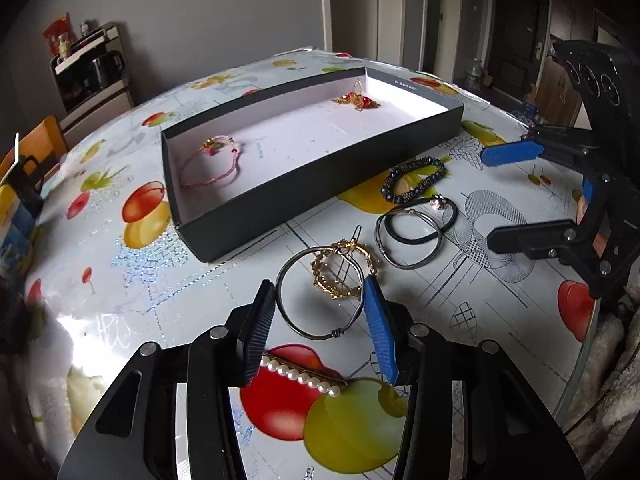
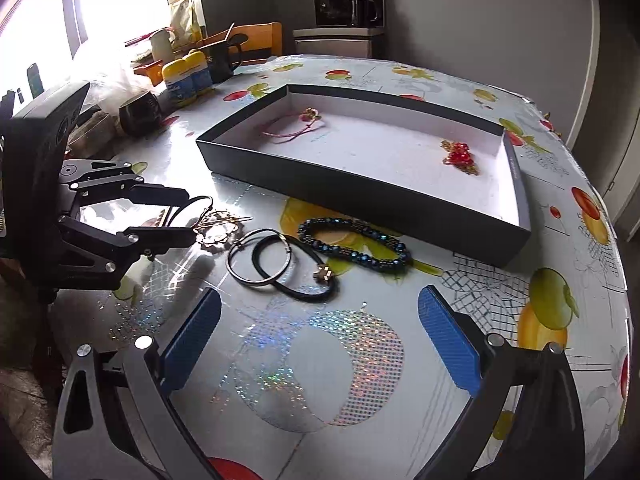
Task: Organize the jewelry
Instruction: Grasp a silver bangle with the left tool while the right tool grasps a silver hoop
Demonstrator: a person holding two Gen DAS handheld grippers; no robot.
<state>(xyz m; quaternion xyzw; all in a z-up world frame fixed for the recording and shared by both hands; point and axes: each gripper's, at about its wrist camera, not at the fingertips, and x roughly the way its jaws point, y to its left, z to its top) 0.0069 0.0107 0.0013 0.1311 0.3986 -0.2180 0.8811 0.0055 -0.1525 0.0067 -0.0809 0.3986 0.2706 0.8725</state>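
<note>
1. The shallow black cardboard tray with a white floor [image 1: 320, 184] holds a pink cord bracelet [image 1: 212, 164] and a red-and-gold beaded piece [image 1: 358, 101].
2. Nearer than the tray, the left gripper [image 1: 320, 312] has its fingers apart, flanking a dark wire bangle [image 1: 320, 300] and a gold wreath hair clip [image 1: 344, 272]; whether the pads touch them is unclear.
3. The right gripper [image 2: 320, 312] hangs with its fingers wide apart and nothing between them, near a dark-blue beaded bracelet [image 2: 356, 240] lying just in front of the tray.
</note>
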